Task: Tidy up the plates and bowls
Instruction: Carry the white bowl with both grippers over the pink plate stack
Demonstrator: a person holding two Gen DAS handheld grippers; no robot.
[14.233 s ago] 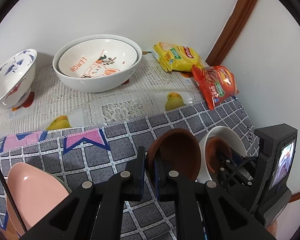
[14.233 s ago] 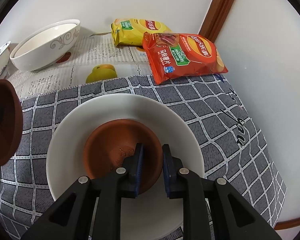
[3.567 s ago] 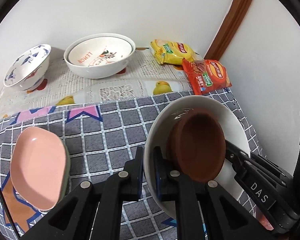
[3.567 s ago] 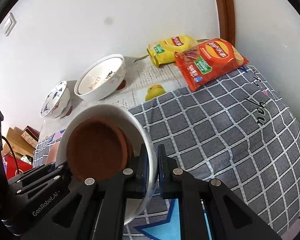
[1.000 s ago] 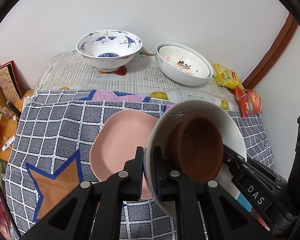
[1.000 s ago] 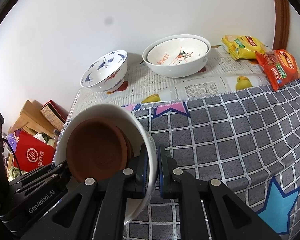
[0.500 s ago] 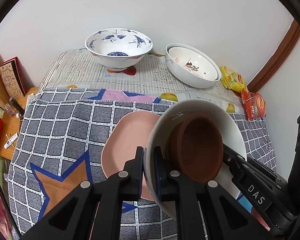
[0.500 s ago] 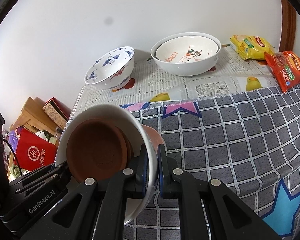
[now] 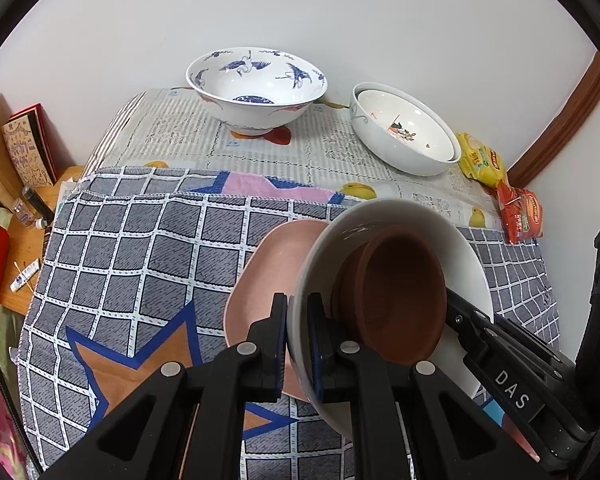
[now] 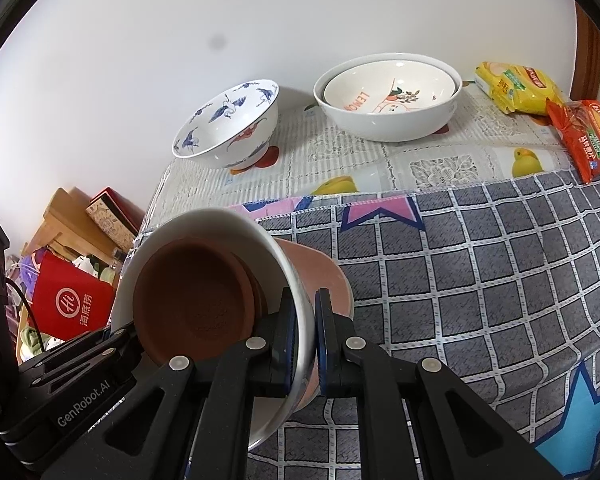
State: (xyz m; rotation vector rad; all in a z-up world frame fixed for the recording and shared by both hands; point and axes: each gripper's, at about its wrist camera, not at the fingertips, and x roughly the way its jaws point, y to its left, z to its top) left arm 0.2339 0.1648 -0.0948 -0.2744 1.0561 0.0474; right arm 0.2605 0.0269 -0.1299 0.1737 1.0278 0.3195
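Left wrist view
Left gripper [image 9: 298, 334]: closed narrow on the near rim of the white plate [image 9: 470, 264], one finger outside the rim and one inside.
White plate: held up, tilted, its hollow facing the camera; it fills the space just ahead and to the right of the left gripper.
Brown dishes [image 9: 400, 292]: stacked inside the white plate, leaning against its inner face.
Right gripper [image 9: 456, 312]: comes in from the lower right and pinches the opposite rim of the white plate.
Pink plate [image 9: 268, 276]: lies on the checked cloth [image 9: 140, 248] directly behind and under the white plate, partly hidden by it.
Far edge of the surface: blue-patterned bowl [image 9: 256, 84] at the wall, nested white bowls [image 9: 404, 128] to its right, yellow snack bag [image 9: 480, 158] and red snack bag [image 9: 520, 210] at the far right corner.

Right wrist view
Right gripper [image 10: 304, 332]: closed narrow on the white plate [image 10: 204, 222] rim, which passes between the two fingers.
White plate: tilted, ahead and left of this gripper; brown dishes [image 10: 196, 304] sit inside it.
Left gripper [image 10: 120, 338]: grips the plate's lower left rim.
Pink plate [image 10: 324, 276]: shows just behind the white plate's right rim, on the checked cloth [image 10: 480, 260].
Far edge: blue-patterned bowl [image 10: 228, 124], nested white bowls [image 10: 388, 96], yellow snack bag [image 10: 516, 86], red snack bag [image 10: 584, 136].
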